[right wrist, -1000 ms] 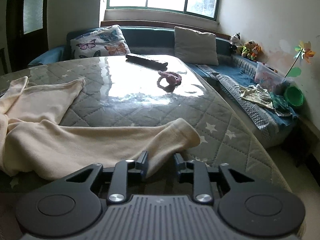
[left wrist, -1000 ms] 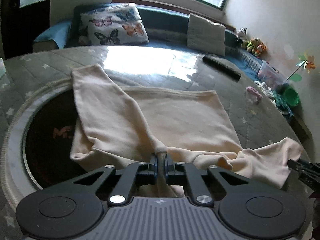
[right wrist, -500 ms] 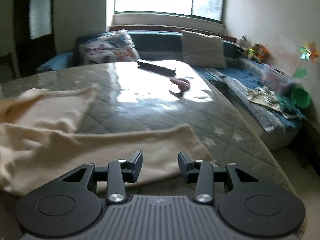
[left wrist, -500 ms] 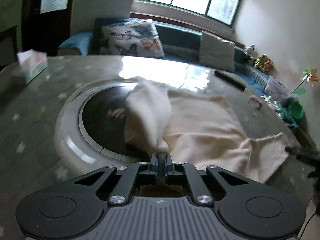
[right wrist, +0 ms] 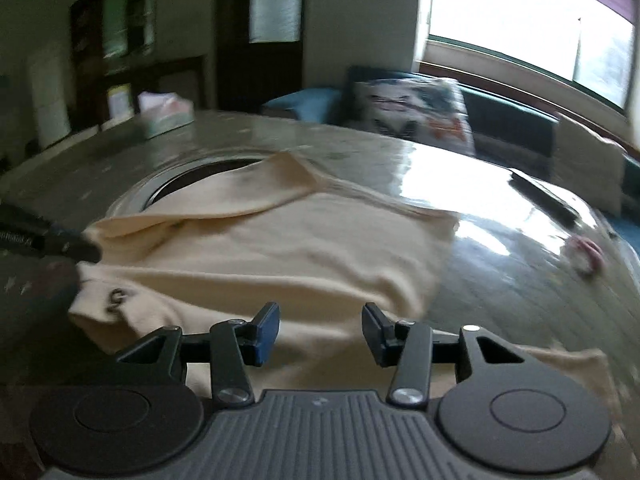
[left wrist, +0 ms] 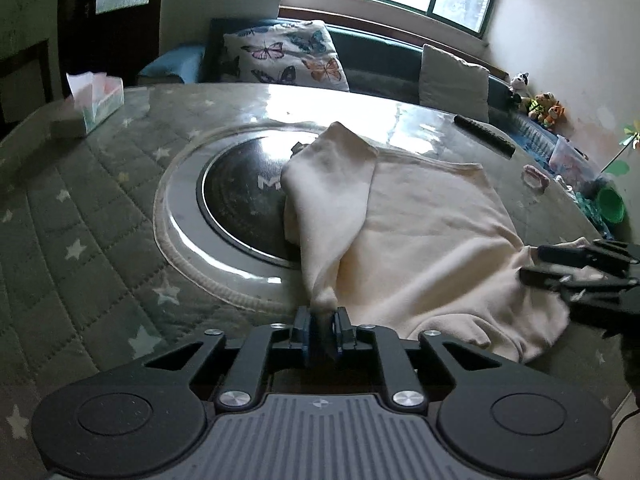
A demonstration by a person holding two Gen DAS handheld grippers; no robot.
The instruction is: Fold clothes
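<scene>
From the left wrist, the left gripper [left wrist: 322, 334] sits low at the near edge of the round table [left wrist: 100, 248], its jaws having just eased apart a little; a bunched tip of the cream garment [left wrist: 420, 240] still lies between the pads, though whether they press on it I cannot tell. From that tip a sleeve [left wrist: 332, 200] runs up and away, folded across the garment's left side and overlapping the rim of the dark glass disc [left wrist: 240, 204] set in the table's middle. The garment's far hem lies straight, short of the black remote [left wrist: 484, 134]. To the left the quilted cover is bare as far as the tissue box [left wrist: 96, 102]; to the right the right gripper [left wrist: 534, 266] reaches over the other sleeve near the table's edge. From the right wrist, which is blurred, the right gripper [right wrist: 320, 330] stands spread with its jaws having just been opening, cloth lying under them but nothing pinched. The cream garment [right wrist: 320, 248] fills the near table, its right edge ending on glossy bare surface with a small pink object [right wrist: 586, 256] well beyond. The left gripper [right wrist: 86, 250] pokes in at the garment's left border.
</scene>
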